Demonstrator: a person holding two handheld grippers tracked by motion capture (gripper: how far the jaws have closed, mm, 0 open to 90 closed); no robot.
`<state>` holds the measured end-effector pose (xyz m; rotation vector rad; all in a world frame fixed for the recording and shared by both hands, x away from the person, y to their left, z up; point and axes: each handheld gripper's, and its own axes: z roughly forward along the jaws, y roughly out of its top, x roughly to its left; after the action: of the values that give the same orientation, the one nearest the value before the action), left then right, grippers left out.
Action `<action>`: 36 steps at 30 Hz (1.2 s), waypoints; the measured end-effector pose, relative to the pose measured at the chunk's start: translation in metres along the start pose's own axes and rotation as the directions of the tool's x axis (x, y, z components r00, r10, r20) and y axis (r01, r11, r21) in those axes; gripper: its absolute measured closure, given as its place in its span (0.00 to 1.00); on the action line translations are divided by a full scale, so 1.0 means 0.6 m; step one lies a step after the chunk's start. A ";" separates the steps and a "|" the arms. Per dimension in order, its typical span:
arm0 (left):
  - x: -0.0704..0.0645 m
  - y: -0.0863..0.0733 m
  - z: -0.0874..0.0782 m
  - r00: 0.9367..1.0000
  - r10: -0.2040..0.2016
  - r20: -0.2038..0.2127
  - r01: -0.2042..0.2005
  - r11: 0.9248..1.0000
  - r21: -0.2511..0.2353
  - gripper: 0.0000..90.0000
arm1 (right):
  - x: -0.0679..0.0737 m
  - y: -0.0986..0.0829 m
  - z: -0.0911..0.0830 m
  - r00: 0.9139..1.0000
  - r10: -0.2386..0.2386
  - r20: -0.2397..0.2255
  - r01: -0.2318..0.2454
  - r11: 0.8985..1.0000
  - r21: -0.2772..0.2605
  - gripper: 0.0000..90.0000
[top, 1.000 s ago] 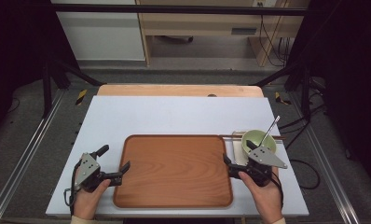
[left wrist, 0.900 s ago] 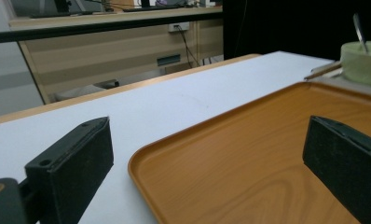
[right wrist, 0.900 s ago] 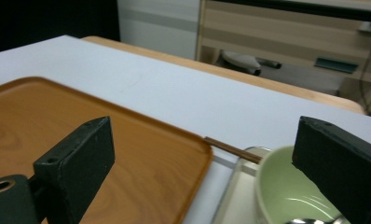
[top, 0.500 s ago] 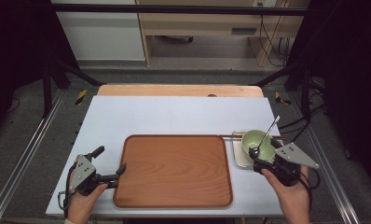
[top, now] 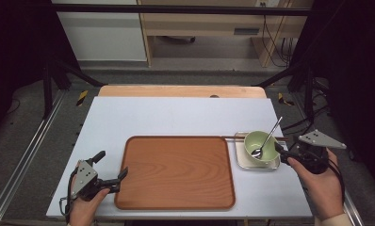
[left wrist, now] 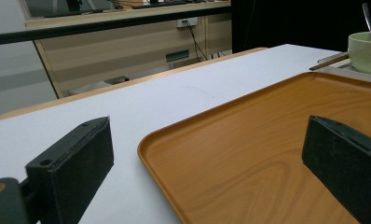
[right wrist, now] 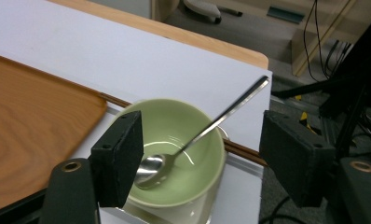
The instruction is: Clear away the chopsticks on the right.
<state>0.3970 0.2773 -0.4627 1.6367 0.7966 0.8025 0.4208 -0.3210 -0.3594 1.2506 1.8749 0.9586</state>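
Right gripper view, unlabelled green bowl (right wrist: 179, 158), spoon (right wrist: 193, 137)

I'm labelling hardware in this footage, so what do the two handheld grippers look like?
The left gripper and the right gripper are both dark, hand-gripped units with two blocky black jaws faced with flat pads. Each carries a grey three-cornered plate on top, with small holes on the left one. A black cable trails from each. A light cuff shows at the right wrist.
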 end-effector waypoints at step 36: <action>0.002 -0.003 -0.004 1.000 0.012 -0.011 -0.012 1.000 0.010 0.03 | -0.105 -0.072 0.130 0.983 0.183 0.033 -0.186 0.972 0.143 1.00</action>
<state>0.3953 0.2799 -0.4639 1.6491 0.8002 0.8175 0.4868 -0.3760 -0.4270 1.5383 1.8661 0.9139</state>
